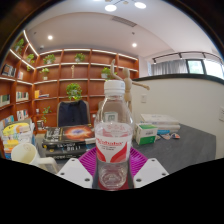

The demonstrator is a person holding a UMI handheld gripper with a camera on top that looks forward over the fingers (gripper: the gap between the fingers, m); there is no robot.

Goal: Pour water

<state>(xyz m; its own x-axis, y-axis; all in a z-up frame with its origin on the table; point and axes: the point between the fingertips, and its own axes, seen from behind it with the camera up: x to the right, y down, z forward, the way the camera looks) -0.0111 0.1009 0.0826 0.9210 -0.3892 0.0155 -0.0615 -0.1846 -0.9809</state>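
Observation:
A clear plastic water bottle (114,112) with a white cap and a red-and-white label stands upright between my fingers. My gripper (112,172) is shut on the water bottle, its magenta pads (88,160) pressing on the lower body at both sides. The bottle's ribbed base shows just above the white fingers (74,176). It fills the middle of the view and hides what lies straight behind it. No cup or glass for the water is clearly in sight.
A grey table (185,145) stretches ahead and to the right. It carries a green-and-white box (147,132), a stack of books (62,142) left of the bottle, and pale objects (20,152) farther left. A chair (72,112) and plant-lined shelves stand behind.

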